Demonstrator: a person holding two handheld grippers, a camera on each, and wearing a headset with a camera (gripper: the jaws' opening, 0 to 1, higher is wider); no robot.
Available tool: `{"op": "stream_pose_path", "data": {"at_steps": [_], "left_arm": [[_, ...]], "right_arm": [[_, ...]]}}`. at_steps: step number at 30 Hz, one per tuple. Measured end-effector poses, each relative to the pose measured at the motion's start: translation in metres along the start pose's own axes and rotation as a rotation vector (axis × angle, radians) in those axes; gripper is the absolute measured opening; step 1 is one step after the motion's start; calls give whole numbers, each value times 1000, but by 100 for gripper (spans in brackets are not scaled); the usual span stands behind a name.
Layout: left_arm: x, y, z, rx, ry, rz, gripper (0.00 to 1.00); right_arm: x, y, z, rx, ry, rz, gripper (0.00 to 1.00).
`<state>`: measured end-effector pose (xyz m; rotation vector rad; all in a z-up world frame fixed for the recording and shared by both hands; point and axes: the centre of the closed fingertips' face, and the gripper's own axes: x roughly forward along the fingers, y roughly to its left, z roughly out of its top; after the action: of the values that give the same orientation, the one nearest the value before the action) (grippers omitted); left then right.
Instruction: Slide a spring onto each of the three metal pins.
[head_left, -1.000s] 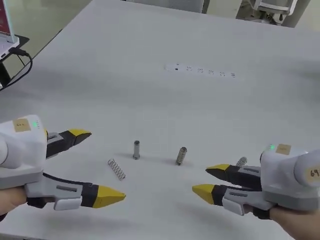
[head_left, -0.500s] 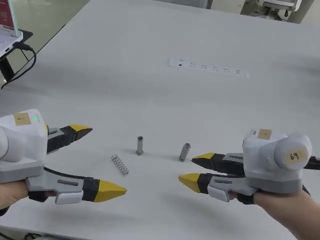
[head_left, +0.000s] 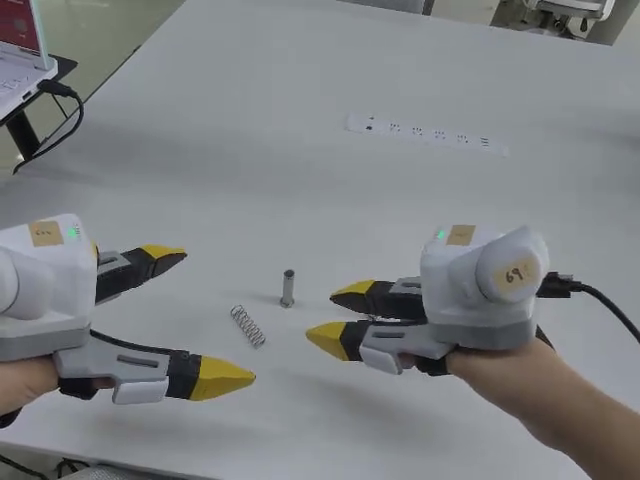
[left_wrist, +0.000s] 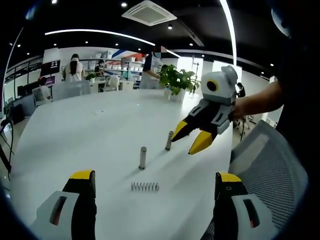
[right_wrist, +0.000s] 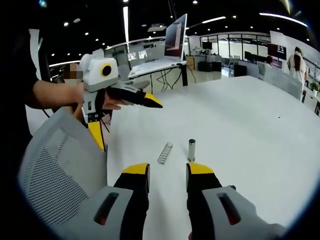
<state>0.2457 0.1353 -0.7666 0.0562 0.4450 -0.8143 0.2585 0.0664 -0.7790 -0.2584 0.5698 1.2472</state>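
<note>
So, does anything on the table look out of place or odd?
One spring lies flat on the table beside a bare upright pin, not on any pin. Nothing looks damaged or spilled.

Matt white table (head_left: 250, 120), metal parts
Pin (head_left: 288, 288) of smooth, dull grey metal; spring (head_left: 247, 326) of thin, shiny wire.

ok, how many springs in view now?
2. One loose spring lies beside the bare pin; one sits on a second pin by the right gripper. More may be hidden behind it.
</note>
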Motion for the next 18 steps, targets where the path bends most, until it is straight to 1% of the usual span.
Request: {"op": "stream_pose_path", "data": {"at_steps": [3, 5, 8, 12, 18], "left_arm": [[0, 1, 0, -1, 0, 1, 96], [1, 0, 0, -1, -2, -1, 97], [2, 0, 0, -1, -2, -2, 97], [0, -1, 1, -2, -5, -3, 97], [-2, 0, -2, -10, -5, 2, 96]], "right_arm": [[9, 5, 0, -5, 13, 23, 27], [19, 10, -2, -8, 24, 46, 27], [31, 17, -5, -20, 46, 64, 27], [43, 22, -7, -34, 65, 73, 26], [60, 22, -8, -57, 100, 70, 25]]}}
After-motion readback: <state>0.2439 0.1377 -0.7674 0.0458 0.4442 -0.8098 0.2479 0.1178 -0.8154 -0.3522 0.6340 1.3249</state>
